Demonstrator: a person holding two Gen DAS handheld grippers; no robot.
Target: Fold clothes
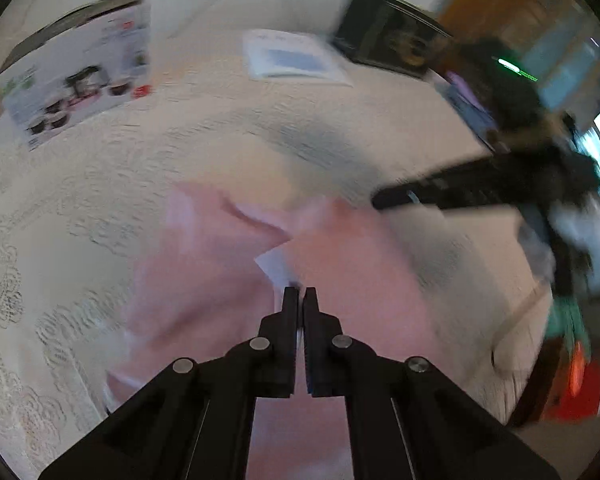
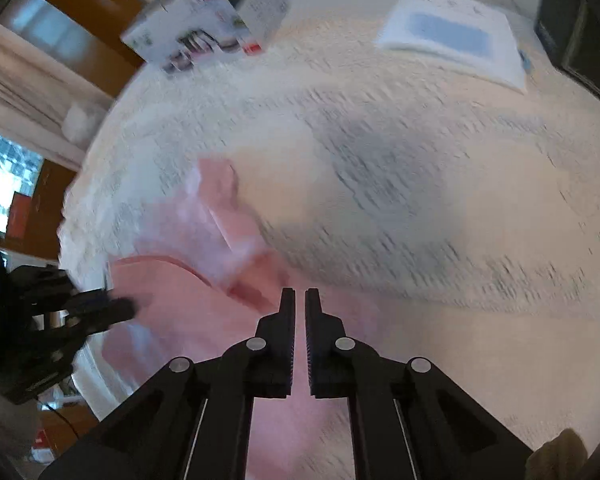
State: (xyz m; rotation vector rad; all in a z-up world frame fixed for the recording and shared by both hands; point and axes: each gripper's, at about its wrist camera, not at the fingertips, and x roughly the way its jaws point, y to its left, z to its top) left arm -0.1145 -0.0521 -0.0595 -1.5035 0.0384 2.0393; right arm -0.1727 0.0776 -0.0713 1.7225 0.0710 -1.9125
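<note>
A pink garment (image 1: 204, 280) lies crumpled on a cream textured tablecloth (image 1: 100, 184); both views are motion-blurred. My left gripper (image 1: 301, 294) is shut on a fold of the pink cloth with a white tag (image 1: 274, 266) just ahead of its tips. My right gripper (image 2: 300, 296) has its jaws nearly together over the pink garment (image 2: 188, 304); whether cloth sits between them is unclear. The right gripper also shows in the left wrist view (image 1: 396, 198) at the garment's right edge, and the left gripper shows in the right wrist view (image 2: 116, 308) at the garment's left edge.
A cookware box (image 1: 76, 80) stands at the table's back left. A white-and-blue folded item (image 1: 292, 60) lies at the back centre, beside a dark box (image 1: 392, 36). The table edge (image 1: 532, 296) drops off on the right, with orange items (image 1: 576, 384) below.
</note>
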